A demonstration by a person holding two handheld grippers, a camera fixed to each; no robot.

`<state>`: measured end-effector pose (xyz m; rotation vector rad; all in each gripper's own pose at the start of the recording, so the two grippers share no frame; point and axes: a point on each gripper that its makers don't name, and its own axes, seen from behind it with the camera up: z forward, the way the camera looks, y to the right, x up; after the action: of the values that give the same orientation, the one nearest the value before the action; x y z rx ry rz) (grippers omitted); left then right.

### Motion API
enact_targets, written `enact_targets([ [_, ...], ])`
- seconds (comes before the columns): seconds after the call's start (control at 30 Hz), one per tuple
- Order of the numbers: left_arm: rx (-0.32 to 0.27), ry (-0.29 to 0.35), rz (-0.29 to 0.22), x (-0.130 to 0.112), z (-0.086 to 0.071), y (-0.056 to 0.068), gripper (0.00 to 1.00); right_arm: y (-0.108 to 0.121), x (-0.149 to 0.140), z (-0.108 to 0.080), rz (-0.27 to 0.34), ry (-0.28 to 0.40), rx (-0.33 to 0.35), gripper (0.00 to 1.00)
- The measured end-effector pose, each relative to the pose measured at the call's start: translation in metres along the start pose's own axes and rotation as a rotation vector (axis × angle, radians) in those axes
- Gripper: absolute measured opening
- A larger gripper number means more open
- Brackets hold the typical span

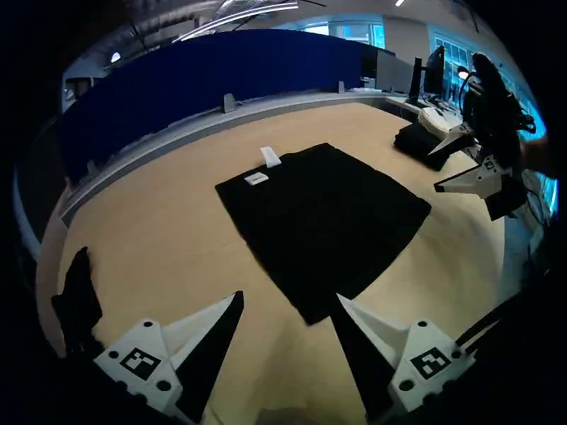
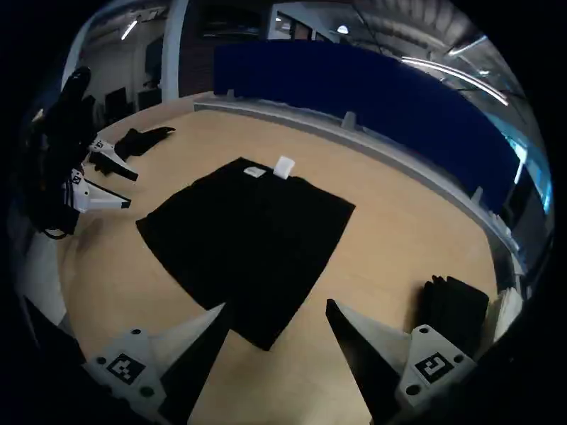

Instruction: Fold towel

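A black towel [image 1: 322, 219] lies spread flat on the wooden table [image 1: 177, 234], with two small white tags [image 1: 256, 178] near its far edge. My left gripper [image 1: 287, 297] hovers open just above the towel's near corner, nothing between its fingers. The right gripper [image 1: 436, 170] hangs open at the right, off the towel's edge. In the right gripper view the same towel [image 2: 248, 234] lies ahead, and my right gripper [image 2: 276, 304] stands open over its near corner. The left gripper [image 2: 132, 190] is at the far left, open, beside the towel.
A stack of folded black towels [image 1: 422, 142] [image 2: 457, 308] sits at one side of the table. A loose black cloth [image 1: 78, 297] [image 2: 142, 140] lies at the other side. A blue partition [image 1: 212, 71] runs along the table's far edge, with monitors [image 1: 432, 71] behind.
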<state>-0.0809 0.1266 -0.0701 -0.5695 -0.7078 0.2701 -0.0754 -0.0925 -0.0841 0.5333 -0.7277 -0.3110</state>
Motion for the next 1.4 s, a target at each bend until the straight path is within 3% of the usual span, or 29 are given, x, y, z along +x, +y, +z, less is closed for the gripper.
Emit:
enact_targets([
  [0.27, -0.032, -0.063, -0.019, -0.02, 0.016, 0.009, 0.86, -0.008, -0.022, 0.018, 0.019, -0.038, 0.027, 1.0],
  [0.67, -0.053, -0.104, -0.021, -0.032, 0.027, 0.017, 0.86, -0.01, -0.036, 0.022, -0.01, -0.077, 0.039, 1.0],
  [0.87, -0.073, -0.129, -0.023, -0.038, 0.027, 0.026, 0.86, -0.01, -0.042, 0.024, 0.0, -0.093, 0.044, 0.96],
  [1.07, -0.064, -0.146, -0.048, -0.038, 0.024, 0.027, 0.84, -0.01, -0.048, 0.024, 0.011, -0.105, 0.052, 0.88],
  [1.4, -0.045, -0.161, -0.052, -0.039, 0.027, 0.027, 0.77, -0.011, -0.054, 0.023, -0.004, -0.113, 0.052, 0.86],
])
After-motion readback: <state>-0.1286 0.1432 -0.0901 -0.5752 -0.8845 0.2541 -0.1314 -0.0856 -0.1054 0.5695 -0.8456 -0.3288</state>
